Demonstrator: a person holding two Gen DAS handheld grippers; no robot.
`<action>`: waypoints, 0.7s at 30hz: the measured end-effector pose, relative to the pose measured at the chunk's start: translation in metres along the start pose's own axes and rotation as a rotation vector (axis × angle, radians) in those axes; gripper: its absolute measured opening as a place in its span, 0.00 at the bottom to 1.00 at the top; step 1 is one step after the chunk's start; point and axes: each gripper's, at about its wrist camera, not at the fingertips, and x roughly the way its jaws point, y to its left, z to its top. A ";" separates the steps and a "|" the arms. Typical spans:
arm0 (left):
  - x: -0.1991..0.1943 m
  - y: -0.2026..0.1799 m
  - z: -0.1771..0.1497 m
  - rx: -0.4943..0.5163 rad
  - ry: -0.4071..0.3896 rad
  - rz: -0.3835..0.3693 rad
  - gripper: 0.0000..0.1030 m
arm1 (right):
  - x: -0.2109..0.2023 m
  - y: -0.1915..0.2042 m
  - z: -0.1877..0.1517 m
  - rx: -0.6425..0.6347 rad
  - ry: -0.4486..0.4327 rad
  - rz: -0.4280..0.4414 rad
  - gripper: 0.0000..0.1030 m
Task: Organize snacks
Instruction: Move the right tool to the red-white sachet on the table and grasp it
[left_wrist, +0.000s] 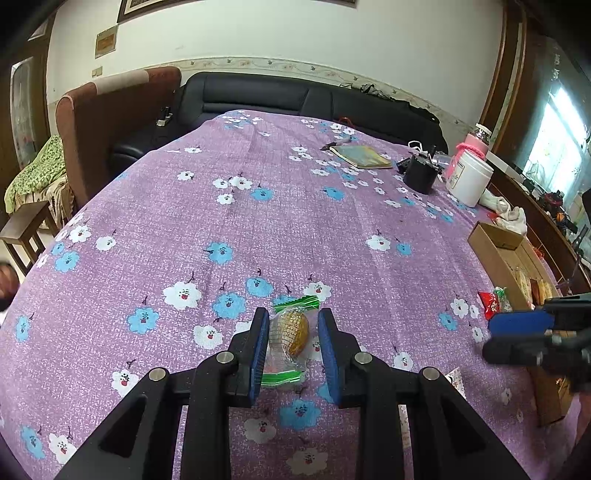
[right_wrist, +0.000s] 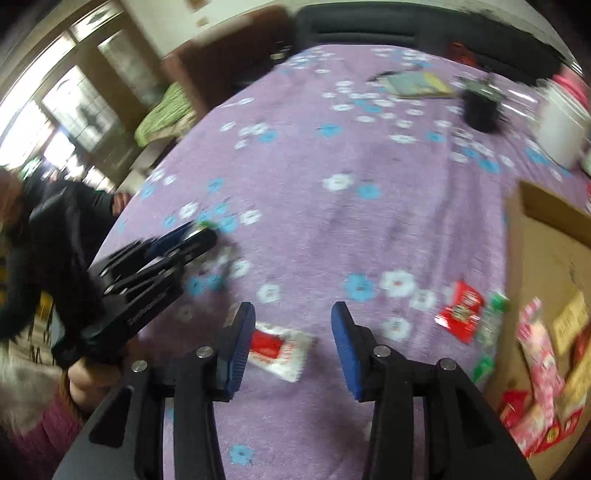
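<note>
Left gripper (left_wrist: 293, 313) jaws are clamped on a little cake packet (left_wrist: 291, 332), a clear wrapper with green crimped ends and a golden-brown cake inside. The blue pads sit on either side of it, and the one on the left of the view is clearly pressing into the plastic. The packet's long axis runs pretty much along the fingers: one green end pokes out past the tips, leaning a bit to the right, and the other points back toward the camera. It's over the purple flowered tablecloth (left_wrist: 258, 206), but I honestly can't tell if it's lifted off or touching. The right gripper (right_wrist: 293, 307) has its jaws standing apart with nothing clenched in them. A red-and-white packet (right_wrist: 279, 349) lies flat on the cloth under the gap, tucked close to the finger on the left, with its long side slanting down to the right. That whole view is smeared, so no finer detail. Off to the right, a red packet (right_wrist: 460, 314) and a green one (right_wrist: 493, 321) lie just beside the open cardboard box (right_wrist: 546, 258). The box has pink and red packets (right_wrist: 539, 354) piled in its near end.
</note>
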 end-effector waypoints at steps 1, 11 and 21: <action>0.000 0.000 0.000 -0.002 0.001 0.001 0.27 | 0.004 0.008 -0.001 -0.048 0.011 0.020 0.44; 0.001 0.000 0.000 0.006 0.005 0.000 0.27 | 0.048 0.027 -0.003 -0.193 0.069 0.037 0.46; 0.003 -0.003 -0.001 0.019 0.016 0.001 0.28 | 0.044 0.053 -0.039 -0.276 0.050 -0.065 0.35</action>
